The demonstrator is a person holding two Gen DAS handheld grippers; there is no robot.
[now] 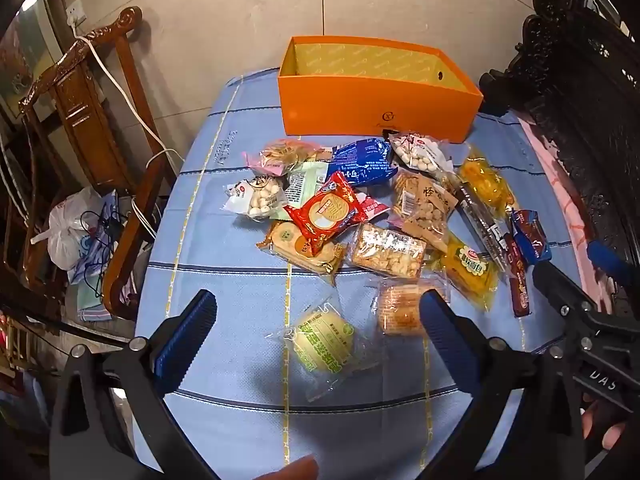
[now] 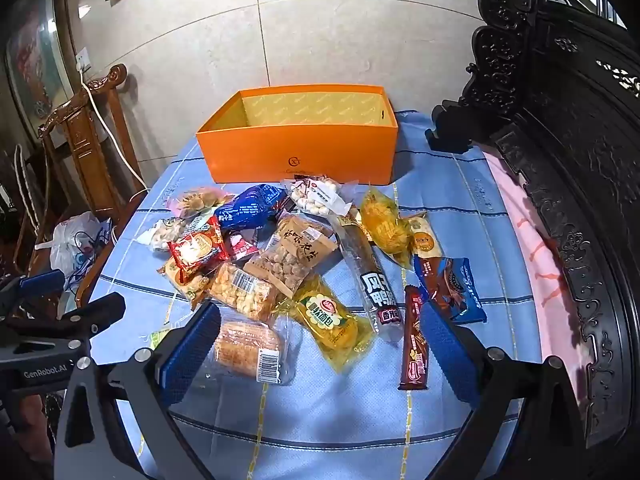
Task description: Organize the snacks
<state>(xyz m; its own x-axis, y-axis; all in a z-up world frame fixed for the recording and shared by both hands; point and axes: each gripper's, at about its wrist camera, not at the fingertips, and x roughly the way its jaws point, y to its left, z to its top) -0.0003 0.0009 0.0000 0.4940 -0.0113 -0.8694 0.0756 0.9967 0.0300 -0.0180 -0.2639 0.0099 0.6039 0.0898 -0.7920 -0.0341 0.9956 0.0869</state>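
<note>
An open orange box (image 1: pixel 380 108) stands at the table's far end; its inside looks empty in the right wrist view (image 2: pixel 296 152). Several snack packets lie in a pile in front of it. My left gripper (image 1: pixel 316 320) is open, hovering over a clear packet with a green round cake (image 1: pixel 324 340). My right gripper (image 2: pixel 316 328) is open above a yellow bread packet (image 2: pixel 332 324), with a clear bread packet (image 2: pixel 248 344) by its left finger and a brown chocolate bar (image 2: pixel 414 340) by its right finger. Neither gripper holds anything.
The table has a blue striped cloth (image 1: pixel 224 248). A wooden chair (image 1: pixel 88 120) with a white cable and plastic bags (image 1: pixel 72 232) stands to the left. Dark carved furniture (image 2: pixel 560 160) and a pink cloth (image 2: pixel 532 248) line the right side.
</note>
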